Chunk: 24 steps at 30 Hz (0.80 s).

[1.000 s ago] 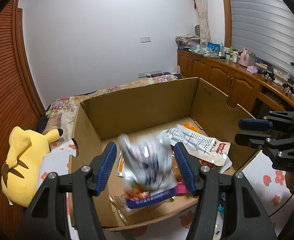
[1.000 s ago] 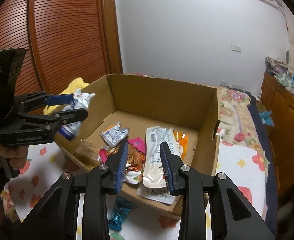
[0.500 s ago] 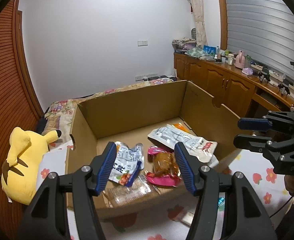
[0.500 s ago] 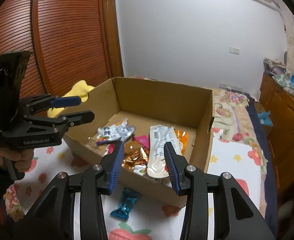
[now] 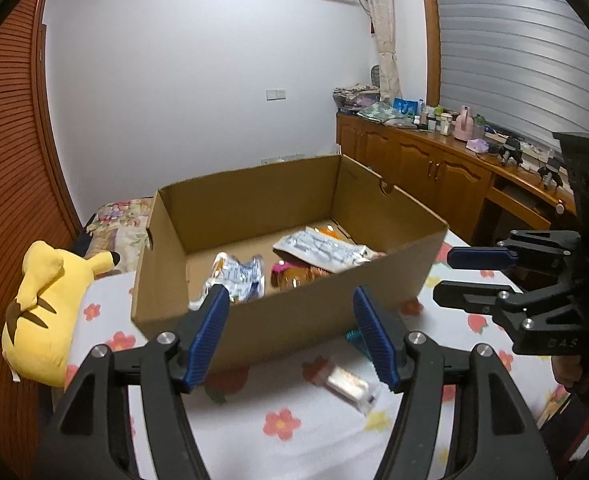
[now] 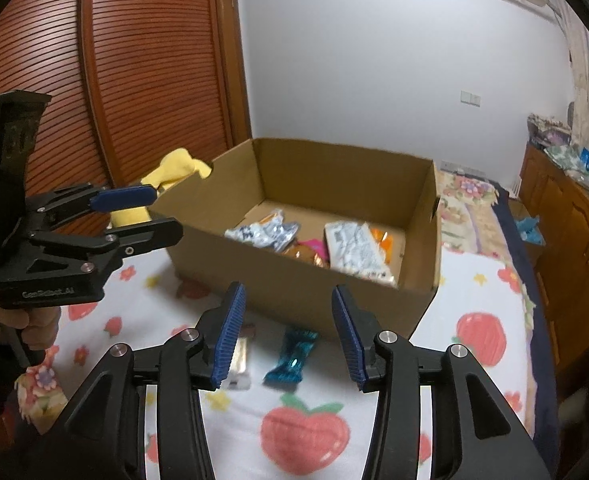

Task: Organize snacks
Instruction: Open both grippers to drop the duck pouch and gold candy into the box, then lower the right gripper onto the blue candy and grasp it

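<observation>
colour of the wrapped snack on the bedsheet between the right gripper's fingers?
Metallic teal-blue snack wrapper; right wrist view.

The left hand-held gripper [image 5: 292, 334] points forward and downward, its jaws opening with nothing between them. At its three o'clock the right hand-held gripper [image 6: 286, 338] tilts down likewise, jaws opening and empty too. A hand [image 6: 22, 330] grips the left one's handle from below.
</observation>
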### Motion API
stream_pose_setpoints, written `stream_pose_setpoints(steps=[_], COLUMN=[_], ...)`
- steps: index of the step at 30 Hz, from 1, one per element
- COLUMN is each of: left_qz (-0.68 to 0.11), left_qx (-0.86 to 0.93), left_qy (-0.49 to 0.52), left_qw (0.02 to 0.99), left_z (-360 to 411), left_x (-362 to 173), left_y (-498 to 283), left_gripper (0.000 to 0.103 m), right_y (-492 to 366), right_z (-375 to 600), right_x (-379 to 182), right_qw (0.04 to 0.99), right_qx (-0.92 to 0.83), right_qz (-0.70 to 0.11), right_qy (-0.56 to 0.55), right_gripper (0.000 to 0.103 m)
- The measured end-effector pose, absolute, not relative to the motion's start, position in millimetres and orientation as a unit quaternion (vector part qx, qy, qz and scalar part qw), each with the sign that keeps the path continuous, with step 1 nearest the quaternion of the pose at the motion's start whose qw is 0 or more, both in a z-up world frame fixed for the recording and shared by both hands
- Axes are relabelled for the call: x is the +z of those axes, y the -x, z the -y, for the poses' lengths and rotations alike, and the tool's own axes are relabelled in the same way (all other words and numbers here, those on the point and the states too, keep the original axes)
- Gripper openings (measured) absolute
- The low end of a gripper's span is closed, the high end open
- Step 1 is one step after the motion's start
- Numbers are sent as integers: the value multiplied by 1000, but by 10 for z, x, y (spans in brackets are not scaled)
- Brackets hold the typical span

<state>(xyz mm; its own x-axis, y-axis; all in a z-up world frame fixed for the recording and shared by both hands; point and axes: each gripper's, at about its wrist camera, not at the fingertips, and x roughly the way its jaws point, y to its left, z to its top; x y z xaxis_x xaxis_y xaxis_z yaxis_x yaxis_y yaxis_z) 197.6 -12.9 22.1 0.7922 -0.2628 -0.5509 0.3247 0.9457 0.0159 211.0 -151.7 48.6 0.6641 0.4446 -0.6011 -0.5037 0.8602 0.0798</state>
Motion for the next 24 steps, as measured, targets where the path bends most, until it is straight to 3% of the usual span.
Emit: stream_pose_setpoints(steps=[24], left_qz=[-327], left_qx=[-145], left_qy=[-43], left_qw=[933], left_z=[-43], left_x=[-373], left_y=[-1598], left_gripper=[70], right_y=[-2249], right_z=[1257], right_x=[-264], right_qw=[879], right_qx=[247], right_qz=[-403], right_qy=[63], right_gripper=[43])
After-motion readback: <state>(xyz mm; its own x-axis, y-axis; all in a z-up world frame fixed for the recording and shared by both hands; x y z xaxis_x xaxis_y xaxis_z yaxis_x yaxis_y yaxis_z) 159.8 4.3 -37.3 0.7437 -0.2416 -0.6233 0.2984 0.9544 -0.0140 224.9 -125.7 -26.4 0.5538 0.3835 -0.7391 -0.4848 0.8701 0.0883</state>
